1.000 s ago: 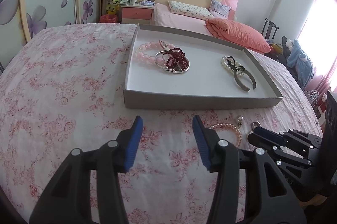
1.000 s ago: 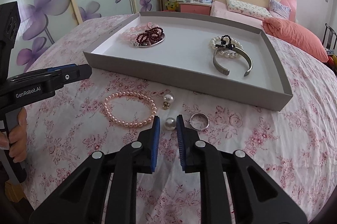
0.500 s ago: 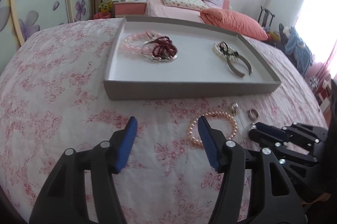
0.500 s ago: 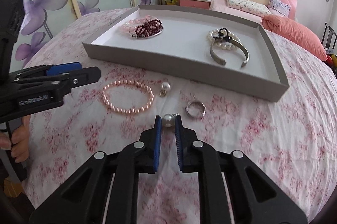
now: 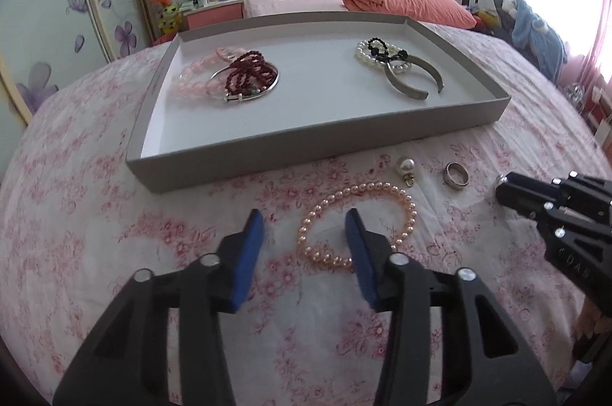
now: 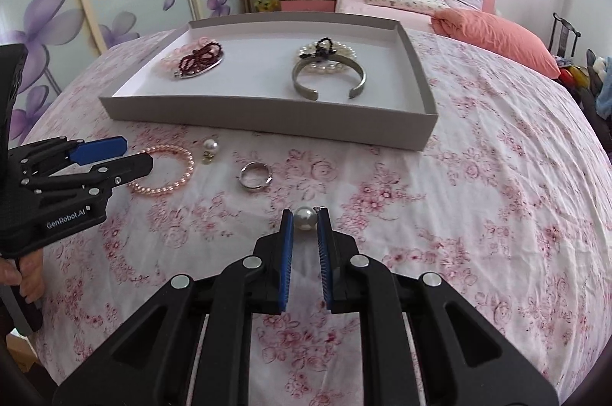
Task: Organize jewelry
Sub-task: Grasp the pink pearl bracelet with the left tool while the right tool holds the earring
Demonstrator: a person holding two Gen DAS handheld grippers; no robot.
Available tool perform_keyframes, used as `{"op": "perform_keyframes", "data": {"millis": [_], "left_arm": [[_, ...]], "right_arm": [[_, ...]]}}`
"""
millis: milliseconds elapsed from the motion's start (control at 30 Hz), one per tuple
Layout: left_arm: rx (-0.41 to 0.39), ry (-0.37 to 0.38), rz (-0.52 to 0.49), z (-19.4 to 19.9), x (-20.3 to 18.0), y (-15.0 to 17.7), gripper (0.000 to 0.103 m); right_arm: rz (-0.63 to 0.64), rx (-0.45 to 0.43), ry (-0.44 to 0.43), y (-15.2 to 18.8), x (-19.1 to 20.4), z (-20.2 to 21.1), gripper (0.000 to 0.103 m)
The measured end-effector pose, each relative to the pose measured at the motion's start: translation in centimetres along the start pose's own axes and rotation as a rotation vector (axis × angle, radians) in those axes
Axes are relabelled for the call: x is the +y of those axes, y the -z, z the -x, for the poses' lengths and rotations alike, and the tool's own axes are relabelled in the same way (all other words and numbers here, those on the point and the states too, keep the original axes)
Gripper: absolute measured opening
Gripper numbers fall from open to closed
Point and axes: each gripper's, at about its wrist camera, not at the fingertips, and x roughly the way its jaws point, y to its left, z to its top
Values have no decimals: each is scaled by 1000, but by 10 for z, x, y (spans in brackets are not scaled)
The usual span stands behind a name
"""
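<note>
A pink pearl bracelet (image 5: 412, 211) lies on the flowered bedspread in front of the grey tray (image 5: 306, 153). My left gripper (image 5: 304, 218) hovers over the bracelet's left arc with its jaws closing; the beads sit between the pads, untouched. My right gripper (image 6: 305, 215) is shut on a white pearl earring (image 6: 305, 218) just above the cloth, to the right of the ring. A second pearl earring (image 5: 406, 166) and a silver ring (image 5: 456, 174) lie loose near the tray's front wall.
The tray (image 6: 267, 123) holds pink and dark red bead bracelets (image 6: 199, 59) with a thin bangle at the left, and a white pearl bracelet and a grey cuff (image 6: 329, 77) at the right. A person's hand (image 6: 26, 276) holds the left gripper (image 6: 135, 153). Behind stand a bed, nightstand and wardrobe.
My left gripper slid right until it came over the pink pearl bracelet, and its jaws narrowed. My right gripper closed on the pearl earring and carried it right, away from the ring.
</note>
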Motion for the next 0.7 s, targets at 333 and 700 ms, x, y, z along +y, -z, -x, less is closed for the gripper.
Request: {"op": "perform_keyframes", "data": {"millis": [333,700], "left_arm": [[-7,4,-57,0,-13,0,18],[-8,5,-72,0,-17,1,12]], "right_arm": [[-16,4,2,-4,-2,-4,14],[-9,5,13,-8,-1,-9,18]]}}
